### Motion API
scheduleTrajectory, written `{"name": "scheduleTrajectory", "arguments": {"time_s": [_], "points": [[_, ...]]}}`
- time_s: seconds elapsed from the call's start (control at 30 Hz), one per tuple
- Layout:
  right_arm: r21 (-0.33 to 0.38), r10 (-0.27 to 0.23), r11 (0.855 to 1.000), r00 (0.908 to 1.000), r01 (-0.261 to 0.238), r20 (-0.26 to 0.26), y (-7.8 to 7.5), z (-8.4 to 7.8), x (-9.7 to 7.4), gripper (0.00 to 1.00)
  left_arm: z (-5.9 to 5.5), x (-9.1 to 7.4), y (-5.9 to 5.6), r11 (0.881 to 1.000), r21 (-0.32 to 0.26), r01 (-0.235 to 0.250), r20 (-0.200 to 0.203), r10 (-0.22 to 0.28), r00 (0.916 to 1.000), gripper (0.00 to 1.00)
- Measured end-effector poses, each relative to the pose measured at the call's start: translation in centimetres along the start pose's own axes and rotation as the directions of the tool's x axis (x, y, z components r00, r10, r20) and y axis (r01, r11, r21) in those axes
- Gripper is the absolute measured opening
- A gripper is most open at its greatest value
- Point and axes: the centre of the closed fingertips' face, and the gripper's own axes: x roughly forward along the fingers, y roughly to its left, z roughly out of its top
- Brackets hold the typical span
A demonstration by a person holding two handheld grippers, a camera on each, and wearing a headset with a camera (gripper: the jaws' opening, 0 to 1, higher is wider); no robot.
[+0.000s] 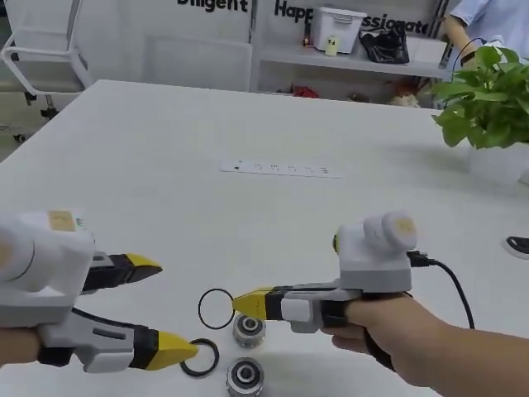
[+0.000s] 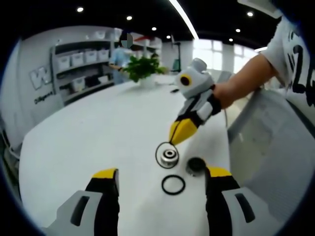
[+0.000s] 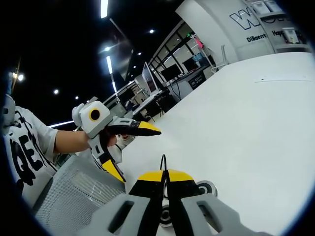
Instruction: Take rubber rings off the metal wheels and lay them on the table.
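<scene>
Head view: right claw (image 1: pixel 246 303) clenched, pinching thin black rubber ring (image 1: pixel 216 308) at upper metal wheel (image 1: pixel 249 328); cannot tell if ring free of it. Just below, second wheel (image 1: pixel 245 376). Left claw (image 1: pixel 164 308) released, tips wide apart, lower tip near another ring (image 1: pixel 201 357), flat on white worktop (image 1: pixel 248 124).
</scene>
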Motion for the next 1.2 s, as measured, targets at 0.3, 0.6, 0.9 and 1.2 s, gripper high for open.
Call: {"name": "scheduleTrajectory", "arguments": {"time_s": [0.3,0.6,0.9,1.2], "points": [[0.001,0.017,1.000,0.9998,-0.017,-0.012,0.5,-0.3,0.7,0.00,-0.6,-0.5,-0.1,1.000,-0.003,-0.003,-0.005,0.003,1.0000,0.73],[0.004,0.034,0.999,0.9990,-0.034,-0.030,1.0,-0.8,1.2,0.00,-1.1,-0.9,-0.1,1.000,-0.004,-0.009,-0.012,0.009,0.9999,0.73],[0.019,0.050,0.999,0.9973,-0.049,-0.054,1.3,-1.4,1.7,0.00,-1.5,-1.3,-0.1,1.000,-0.002,-0.017,-0.017,0.017,0.9997,0.73],[0.027,0.053,0.998,0.9954,-0.051,-0.080,1.4,-2.1,2.1,0.00,-1.6,-1.5,-0.3,1.000,-0.001,-0.016,-0.015,0.016,0.9998,0.73]]}}
